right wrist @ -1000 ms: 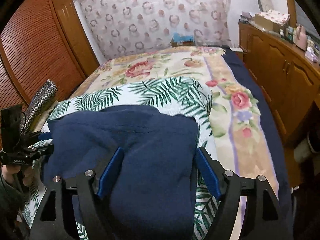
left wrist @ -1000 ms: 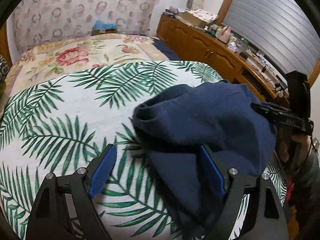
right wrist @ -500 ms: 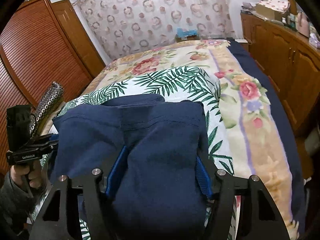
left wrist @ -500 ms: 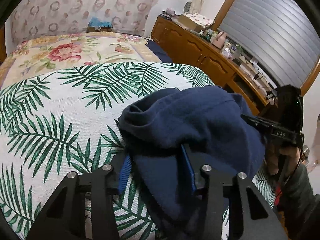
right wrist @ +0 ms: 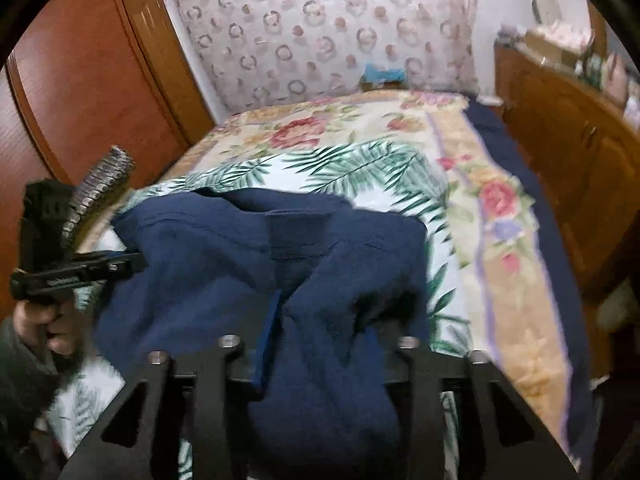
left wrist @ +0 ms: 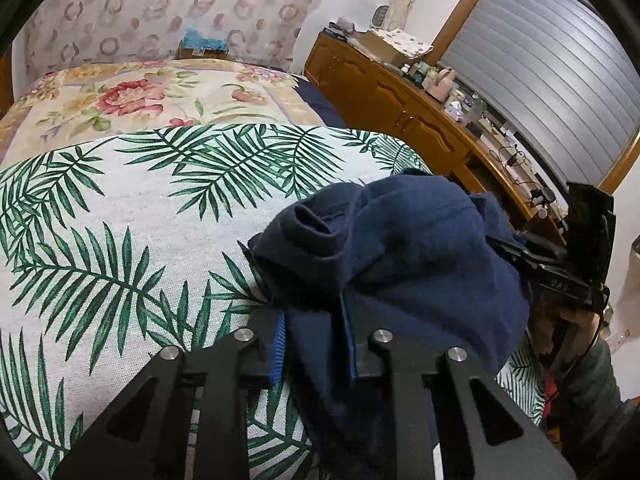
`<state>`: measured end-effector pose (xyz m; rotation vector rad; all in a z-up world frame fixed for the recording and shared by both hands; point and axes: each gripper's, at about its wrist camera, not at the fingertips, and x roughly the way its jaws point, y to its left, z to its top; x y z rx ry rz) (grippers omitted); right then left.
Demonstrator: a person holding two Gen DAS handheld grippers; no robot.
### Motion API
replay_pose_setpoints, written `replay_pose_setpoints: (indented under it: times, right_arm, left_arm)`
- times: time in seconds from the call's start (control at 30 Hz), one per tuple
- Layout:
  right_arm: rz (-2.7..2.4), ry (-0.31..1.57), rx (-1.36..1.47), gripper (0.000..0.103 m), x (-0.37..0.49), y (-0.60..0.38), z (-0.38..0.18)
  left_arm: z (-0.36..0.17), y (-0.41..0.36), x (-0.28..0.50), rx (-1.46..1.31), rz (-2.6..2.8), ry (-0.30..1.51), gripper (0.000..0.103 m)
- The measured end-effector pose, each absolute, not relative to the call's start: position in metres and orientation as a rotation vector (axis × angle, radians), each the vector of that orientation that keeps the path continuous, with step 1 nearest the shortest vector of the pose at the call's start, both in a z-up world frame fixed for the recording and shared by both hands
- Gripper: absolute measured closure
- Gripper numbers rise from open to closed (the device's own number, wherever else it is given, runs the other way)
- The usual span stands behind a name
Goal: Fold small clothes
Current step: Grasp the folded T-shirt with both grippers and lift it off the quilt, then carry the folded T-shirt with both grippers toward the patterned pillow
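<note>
Garment (left wrist: 408,264) lay bunched on leaf-print sheet (left wrist: 120,208) at bed's near end, w/ floral bedspread (left wrist: 132,96) behind it, cabinet (left wrist: 384,96) along bed's right side, wardrobe (right wrist: 92,80) to the left

Home bedroom: quilted bed (left wrist: 132,96), wooden dresser (left wrist: 404,116)

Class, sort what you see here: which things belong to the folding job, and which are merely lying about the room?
Job: navy garment; left gripper; right gripper; palm-leaf sheet.
Lying about: floral bedspread; wooden dresser; blue box; studded roll.
</note>
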<state>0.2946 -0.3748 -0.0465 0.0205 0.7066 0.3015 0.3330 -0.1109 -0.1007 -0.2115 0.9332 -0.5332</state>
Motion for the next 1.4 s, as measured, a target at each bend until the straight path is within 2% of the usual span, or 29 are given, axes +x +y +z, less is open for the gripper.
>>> replay_pose_setpoints:
  times: [0.03, 0.23, 0.33, 0.37, 0.4, 0.47, 0.5, 0.57, 0.67, 0.83, 1.13, 1.4]
  right_arm:
    - [0.274, 0.700, 0.005, 0.028, 0.296, -0.376, -0.047]
    - [0.352, 0.737, 0.123, 0.025, 0.311, -0.391, -0.061]
    - [0.362, 0.741, 0.138, 0.026, 0.312, -0.394, -0.062]
    - [0.368, 0.742, 0.139, 0.028, 0.312, -0.395, -0.063]
    - [0.386, 0.744, 0.147, 0.036, 0.312, -0.395, -0.063]
    - [0.425, 0.752, 0.171, 0.050, 0.313, -0.402, -0.062]
    - [0.448, 0.756, 0.181, 0.062, 0.313, -0.403, -0.063]
    - [0.458, 0.761, 0.189, 0.070, 0.312, -0.404, -0.063]
    - [0.425, 0.716, 0.112, 0.092, 0.300, -0.401, -0.050]
    - [0.365, 0.665, 0.008, 0.092, 0.284, -0.385, -0.036]
    - [0.363, 0.566, 0.022, 0.093, 0.261, -0.377, -0.023]
    - [0.468, 0.444, -0.035, 0.093, 0.252, -0.323, 0.002]
  left_arm:
    - [-0.101, -0.110, 0.333, -0.211, -0.532, 0.932, 0.076]
    - [-0.099, -0.117, 0.330, -0.147, -0.552, 0.922, 0.066]
    - [-0.097, -0.120, 0.330, -0.107, -0.541, 0.925, 0.068]
    - [-0.097, -0.121, 0.330, -0.088, -0.529, 0.921, 0.074]
    - [-0.097, -0.121, 0.331, -0.087, -0.531, 0.920, 0.083]
    - [-0.096, -0.120, 0.330, -0.104, -0.538, 0.914, 0.089]
    - [-0.094, -0.119, 0.329, -0.109, -0.540, 0.905, 0.091]
    - [-0.087, -0.119, 0.323, -0.118, -0.544, 0.873, 0.092]
    - [-0.069, -0.118, 0.309, -0.123, -0.566, 0.813, 0.092]
    - [-0.049, -0.124, 0.295, -0.095, -0.601, 0.754, 0.092]
    - [-0.012, -0.108, 0.266, -0.127, -0.646, 0.646, 0.093]
    - [0.024, -0.039, 0.233, -0.171, -0.541, 0.539, 0.093]
